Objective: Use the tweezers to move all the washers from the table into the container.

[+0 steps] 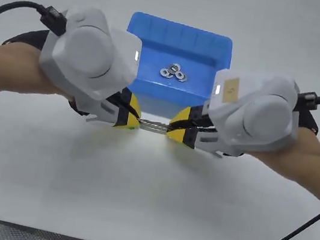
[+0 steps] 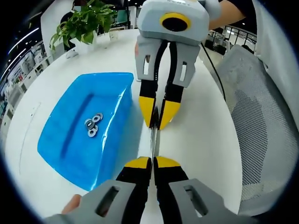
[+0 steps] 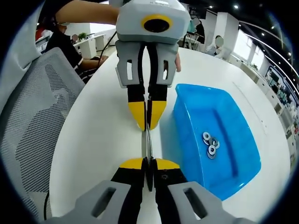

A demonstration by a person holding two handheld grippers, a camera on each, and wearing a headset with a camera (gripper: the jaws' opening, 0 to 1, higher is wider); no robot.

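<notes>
The tweezers (image 1: 153,125) hung level just above the white table (image 1: 135,201), stretched between the two grippers that faced each other. The left gripper (image 1: 127,118) was clenched on one end and the right gripper (image 1: 178,129) was clenched on the other end. In the left gripper view the thin metal strip ran from its own jaws at 6 o'clock up toward 12 o'clock, into the tips of the other gripper.

The blue container (image 1: 161,35) stood just behind the grippers, at 12 o'clock in the head view. The washers (image 1: 173,72) I could see lay in a small heap on its floor.

I judge the tweezers light, stiff along the length, springy across, and smooth enough to slip or turn. One gripper should hold them near the middle of the legs, so that a squeeze closes the tips. The washers seemed small, flat, hard and slippery; a hold across the rim would be safest.
</notes>
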